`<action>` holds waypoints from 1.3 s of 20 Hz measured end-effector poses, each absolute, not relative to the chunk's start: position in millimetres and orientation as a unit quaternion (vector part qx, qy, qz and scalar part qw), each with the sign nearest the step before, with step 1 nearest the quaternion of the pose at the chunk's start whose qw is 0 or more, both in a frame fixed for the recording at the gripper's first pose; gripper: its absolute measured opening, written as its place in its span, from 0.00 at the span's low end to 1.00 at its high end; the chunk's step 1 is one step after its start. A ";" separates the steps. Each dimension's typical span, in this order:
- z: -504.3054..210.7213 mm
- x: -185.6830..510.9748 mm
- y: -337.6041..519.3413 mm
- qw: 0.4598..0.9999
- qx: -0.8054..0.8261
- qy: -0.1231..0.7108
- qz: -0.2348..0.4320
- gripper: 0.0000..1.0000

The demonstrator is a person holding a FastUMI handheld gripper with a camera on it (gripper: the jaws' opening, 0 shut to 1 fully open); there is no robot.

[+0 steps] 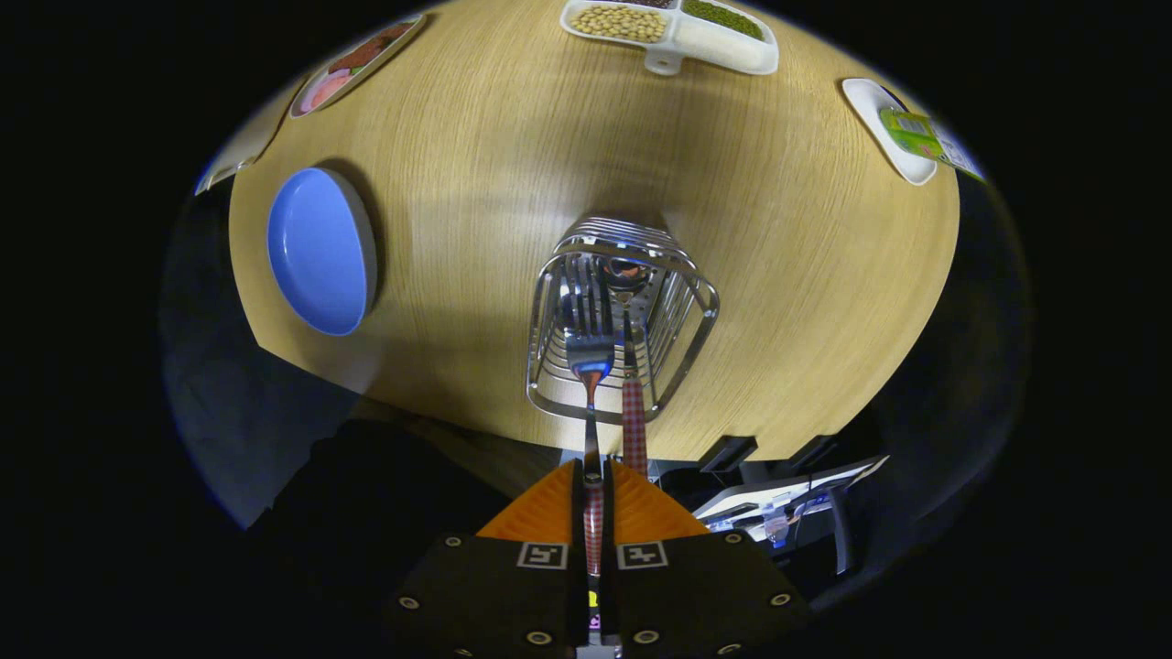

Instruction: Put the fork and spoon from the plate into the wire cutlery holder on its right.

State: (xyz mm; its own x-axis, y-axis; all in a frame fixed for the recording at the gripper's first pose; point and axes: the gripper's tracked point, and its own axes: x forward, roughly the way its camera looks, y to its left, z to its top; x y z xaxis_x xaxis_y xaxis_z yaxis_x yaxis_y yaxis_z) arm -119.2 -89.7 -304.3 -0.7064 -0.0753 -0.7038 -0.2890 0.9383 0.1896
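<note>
The claw (593, 480) pinches the fork (591, 352) by its handle, tines inside the wire cutlery holder (623, 320) beside the spoon (632, 403) — last step. Next: spread the fingers, letting it drop.

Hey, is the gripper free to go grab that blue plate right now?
Probably not yet: the gripper is shut on the fork, its tines inside the wire holder. The blue plate sits unobstructed.
</note>
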 end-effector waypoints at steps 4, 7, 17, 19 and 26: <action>-302.2 -125.3 -90.8 0.344 -0.105 0.922 0.147 0.05; -305.9 -118.3 -88.6 0.329 -0.108 0.927 0.147 0.05; -324.4 -94.6 -81.5 0.312 -0.105 0.934 0.140 0.09; -325.4 -92.9 -80.8 0.321 -0.099 0.931 0.139 0.10; -322.2 -95.3 -82.1 0.374 -0.092 0.912 0.141 0.24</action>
State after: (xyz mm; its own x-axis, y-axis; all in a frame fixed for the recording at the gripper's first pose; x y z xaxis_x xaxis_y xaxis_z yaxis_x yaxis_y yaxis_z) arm -95.3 -82.1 -322.2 -0.7039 -0.0624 -0.7075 -0.2727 0.9435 0.1882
